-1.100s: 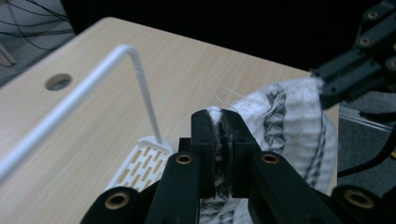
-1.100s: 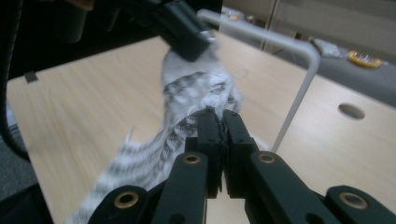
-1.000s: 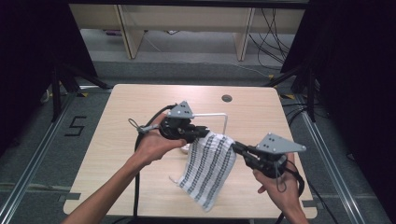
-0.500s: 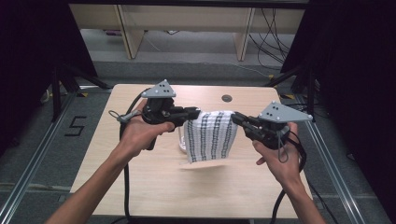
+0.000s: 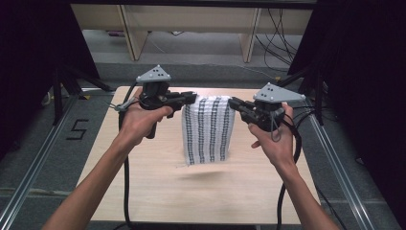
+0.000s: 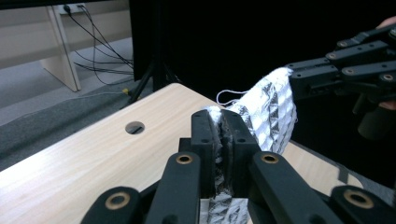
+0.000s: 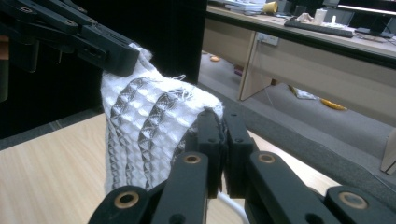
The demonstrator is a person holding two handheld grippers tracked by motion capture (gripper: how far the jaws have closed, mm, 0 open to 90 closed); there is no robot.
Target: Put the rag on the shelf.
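The striped waffle cloth [image 5: 208, 128] hangs in the air above the middle of the counter [image 5: 143, 191], stretched by its two top corners: the left gripper [image 5: 190, 98] has its fingers clenched on the left corner and the right gripper [image 5: 234, 103] is pinched on the right one, the bottom edge dangling just clear of the wood. The likeliest trouble, to my eye, is a corner slipping; each grip takes only a thin bite of fabric, and if the hands pull apart or jerk, the weave could slide out and the cloth would swing down from one side. Letting the hands drift together would instead make it sag and bunch. From the high view you see the whole hanging sheet and how level the top edge is. The left gripper view [image 6: 223, 135] shows what that one cannot: the fabric actually sandwiched between the pads, plus a round hole [image 6: 134, 127] in the counter. The right gripper view [image 7: 223, 135] shows frayed threads at the hem (a weak spot, perhaps).
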